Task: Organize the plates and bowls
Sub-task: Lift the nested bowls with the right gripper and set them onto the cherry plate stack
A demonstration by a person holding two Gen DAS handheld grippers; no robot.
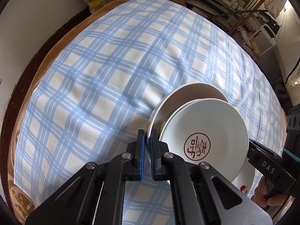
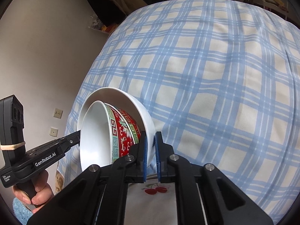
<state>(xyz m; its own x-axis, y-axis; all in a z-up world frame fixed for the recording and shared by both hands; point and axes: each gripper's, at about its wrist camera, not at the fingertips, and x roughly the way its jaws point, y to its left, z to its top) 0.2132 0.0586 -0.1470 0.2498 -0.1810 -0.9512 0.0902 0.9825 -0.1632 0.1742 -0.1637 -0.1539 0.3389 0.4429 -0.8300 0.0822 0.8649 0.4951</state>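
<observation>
Holding tight, our left gripper (image 1: 147, 151) pinches the white bowl (image 1: 187, 95) rim, and our right gripper (image 2: 151, 156) pinches its other side (red bowl (image 2: 124, 131) nested inside), lifted above the checked cloth (image 2: 215, 75).

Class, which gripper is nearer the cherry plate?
Right. The right gripper hangs just above the plate, clamping the white bowl; the left gripper clamps its far rim, farther off.

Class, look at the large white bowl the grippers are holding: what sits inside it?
Nested inside the large white bowl is a red patterned bowl with a white interior. The left view shows a stamped white plate against it. Anything deeper inside is covered.
</observation>
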